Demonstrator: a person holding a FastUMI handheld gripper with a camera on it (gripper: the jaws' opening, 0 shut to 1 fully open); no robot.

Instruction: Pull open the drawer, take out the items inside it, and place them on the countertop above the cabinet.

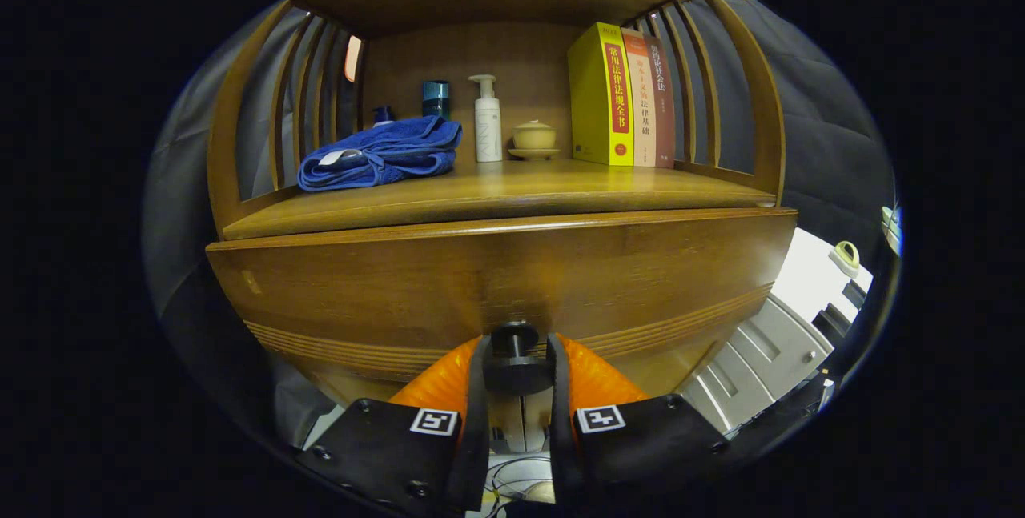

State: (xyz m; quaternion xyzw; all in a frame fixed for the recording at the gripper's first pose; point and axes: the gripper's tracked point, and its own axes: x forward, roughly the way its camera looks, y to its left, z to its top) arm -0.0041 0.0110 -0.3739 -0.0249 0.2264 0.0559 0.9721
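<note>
A wooden cabinet stands right before me, its drawer front wide and brown with grooved lines low down. A dark round knob sticks out from the drawer's lower middle. My gripper is shut on that knob, one finger on each side of it. The drawer's inside is hidden. Above the drawer lies the wooden countertop, a shelf with slatted sides.
On the countertop lie a folded blue towel, a white pump bottle, a teal jar, a small lidded bowl and three upright books. White furniture stands to the right of the cabinet.
</note>
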